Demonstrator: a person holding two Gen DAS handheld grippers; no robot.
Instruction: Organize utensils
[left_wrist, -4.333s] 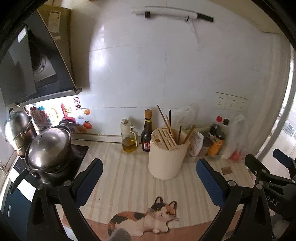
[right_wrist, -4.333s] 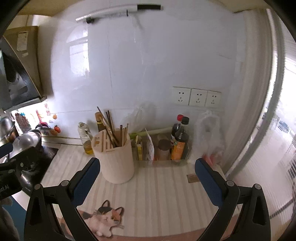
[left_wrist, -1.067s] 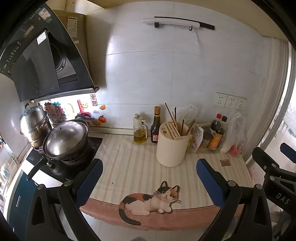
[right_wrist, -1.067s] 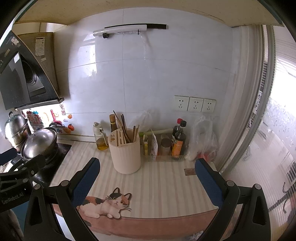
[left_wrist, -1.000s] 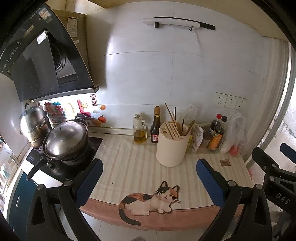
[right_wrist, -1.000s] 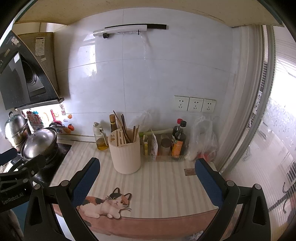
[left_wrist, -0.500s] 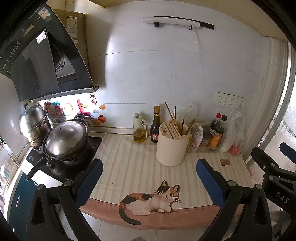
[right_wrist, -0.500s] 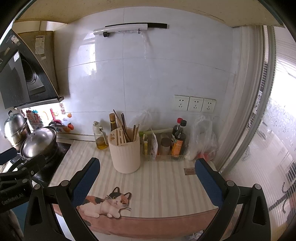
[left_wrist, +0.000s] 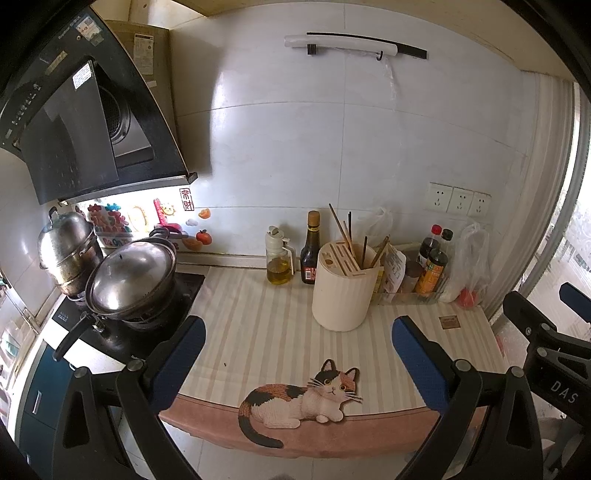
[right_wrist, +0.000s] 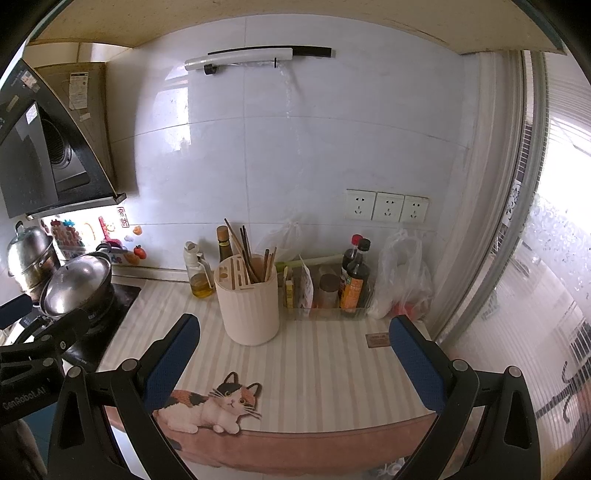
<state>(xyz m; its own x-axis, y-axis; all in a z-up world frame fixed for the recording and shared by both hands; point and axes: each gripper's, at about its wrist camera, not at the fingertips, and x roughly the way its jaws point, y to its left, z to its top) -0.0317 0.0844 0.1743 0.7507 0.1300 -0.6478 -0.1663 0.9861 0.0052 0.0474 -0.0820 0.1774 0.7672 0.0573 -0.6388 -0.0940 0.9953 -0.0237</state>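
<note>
Two grippers hang in front of the counter (left_wrist: 258, 317), both spread wide and holding nothing. From your left camera, the far left edge cuts off the hood (left_wrist: 85, 136) and the cabinet below the stove. Two steel pots sit there: the steamer (left_wrist: 68, 251) behind, the lidded wok (left_wrist: 131, 277) in front, its handle pointing toward you and partly hidden by your left gripper's (left_wrist: 297, 356) arm. Moving right, the oil cruet (left_wrist: 279, 264) and dark bottle (left_wrist: 310, 254) stand against the wall, just beside the holder (left_wrist: 345, 291). That cream holder is where the utensils are: chopsticks (left_wrist: 341, 234) stick up from its open half, tilted at different angles. You cannot count them reliably, and the slots in the other half look empty from here, though their depths are hidden. Behind the holder, a clear tray holds packets and bottles (left_wrist: 432, 264), mostly overlapped and hard to read. A plastic bag (left_wrist: 469, 258) beside it hides its contents except something red. At the right edge, part of your right gripper shows, cropped.

From your right camera, your right gripper (right_wrist: 295, 354) frames the same holder (right_wrist: 249, 306) and the cat (right_wrist: 214, 404) printed on the mat's front edge. Your left tool shows only as a dark cropped piece at the left.
</note>
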